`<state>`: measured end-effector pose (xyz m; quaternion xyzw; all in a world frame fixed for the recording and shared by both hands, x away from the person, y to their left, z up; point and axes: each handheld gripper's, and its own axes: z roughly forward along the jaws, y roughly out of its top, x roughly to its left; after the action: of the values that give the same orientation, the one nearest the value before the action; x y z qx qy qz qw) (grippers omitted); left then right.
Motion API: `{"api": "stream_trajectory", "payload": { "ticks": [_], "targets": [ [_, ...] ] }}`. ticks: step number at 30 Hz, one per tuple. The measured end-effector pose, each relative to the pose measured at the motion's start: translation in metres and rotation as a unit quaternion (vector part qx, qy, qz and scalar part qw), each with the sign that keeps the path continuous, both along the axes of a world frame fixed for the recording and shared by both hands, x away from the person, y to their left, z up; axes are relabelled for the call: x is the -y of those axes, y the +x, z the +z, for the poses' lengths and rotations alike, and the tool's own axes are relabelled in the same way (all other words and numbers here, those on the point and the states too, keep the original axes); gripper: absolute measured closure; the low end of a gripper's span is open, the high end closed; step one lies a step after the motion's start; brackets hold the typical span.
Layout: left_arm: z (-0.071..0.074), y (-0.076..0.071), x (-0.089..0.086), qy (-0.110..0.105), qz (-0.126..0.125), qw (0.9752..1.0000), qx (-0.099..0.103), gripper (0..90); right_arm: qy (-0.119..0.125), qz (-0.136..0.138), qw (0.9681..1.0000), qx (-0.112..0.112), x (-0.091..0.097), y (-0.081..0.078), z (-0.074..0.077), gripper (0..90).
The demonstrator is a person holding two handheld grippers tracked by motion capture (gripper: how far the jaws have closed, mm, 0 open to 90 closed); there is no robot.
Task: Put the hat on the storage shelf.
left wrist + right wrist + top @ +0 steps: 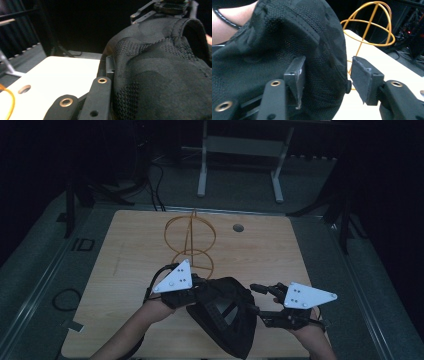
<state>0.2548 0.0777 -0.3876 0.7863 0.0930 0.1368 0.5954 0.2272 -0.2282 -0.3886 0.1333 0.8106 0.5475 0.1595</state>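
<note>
While left hand-held gripper clamps black cap, right hand-held gripper gapes w/ cap's edge between pads, wire stand behind.

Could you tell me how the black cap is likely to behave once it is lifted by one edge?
The black cap looks like woven fabric that creases in the left gripper, so its crown would probably sag. It seems light for its size. The textured weave should hardly slip against the pads of the right gripper, whose jaws stand apart.
</note>
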Motion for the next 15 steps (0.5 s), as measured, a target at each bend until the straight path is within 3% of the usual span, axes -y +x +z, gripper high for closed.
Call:
{"api": "stream_trajectory", "payload": {
  "ticks": [5,10,15],
  "targets": [
    [-0.0005,0.0005,0.0010,-0.001,-0.007,1.0000,-0.003,89.2,0.001,0.015,0.9999,0.007,-0.0019,-0.0017,-0.0007,61.3],
    [-0.0010,0.0010,0.0033,-0.002,-0.004,1.0000,-0.003,89.1,0.000,0.027,0.9996,0.010,-0.0040,-0.0042,-0.0003,86.7],
    [-0.0020,0.0039,0.0003,-0.003,0.006,0.9999,-0.009,88.9,0.009,0.014,0.9998,0.013,-0.0030,-0.0068,0.0026,89.6]
  ]
}}
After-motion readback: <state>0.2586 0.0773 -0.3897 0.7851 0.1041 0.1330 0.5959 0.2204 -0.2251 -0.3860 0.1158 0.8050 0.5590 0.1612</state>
